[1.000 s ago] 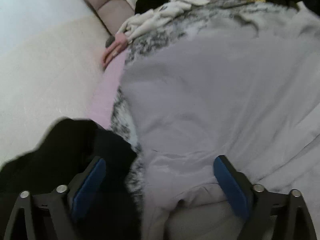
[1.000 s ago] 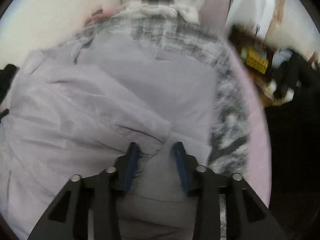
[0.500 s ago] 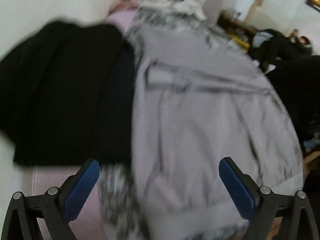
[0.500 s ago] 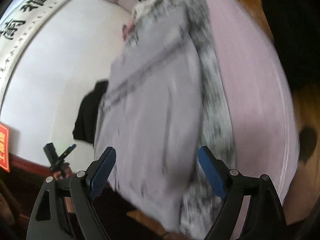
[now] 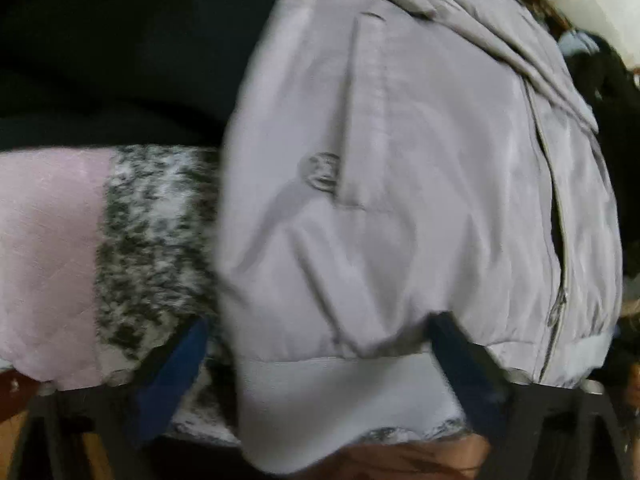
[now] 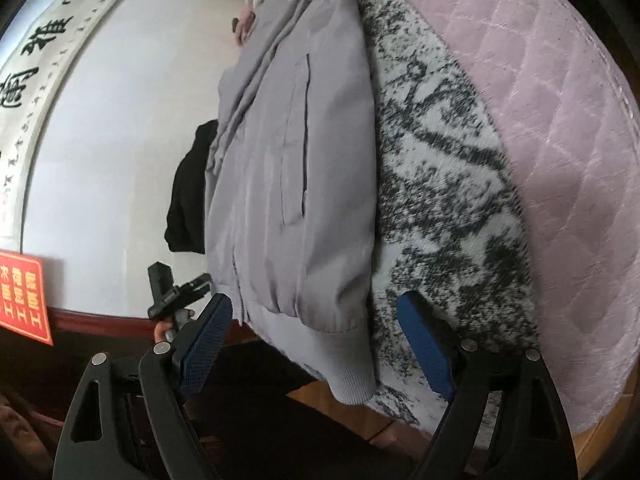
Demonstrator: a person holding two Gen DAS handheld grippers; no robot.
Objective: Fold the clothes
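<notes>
A lilac-grey zip jacket (image 5: pixel 400 160) lies flat on a black-and-white blanket (image 5: pixel 152 240), its ribbed hem hanging over the bed's near edge. My left gripper (image 5: pixel 316 364) points down at that hem with its jaws closing. The hem's left corner sits between them, but the left pad (image 5: pixel 172 376) is still over the blanket, off the cloth. In the right wrist view the jacket (image 6: pixel 296 168) runs away from me. My right gripper (image 6: pixel 316 344) stands open around the hem's other corner without touching it. The left gripper (image 6: pixel 176 292) shows there too, held in a hand.
A black garment (image 6: pixel 188 200) lies beside the jacket against the white wall (image 6: pixel 120 120). The blanket covers a pink quilted mattress (image 6: pixel 540 100). A person's hand (image 6: pixel 242 26) rests at the far end of the bed. Wooden floor (image 6: pixel 320 396) lies below the hem.
Both grippers swung from over the jacket's body to its hem end. The right gripper opened wide and let go of the fabric fold. The left jaws narrowed after being wider.
</notes>
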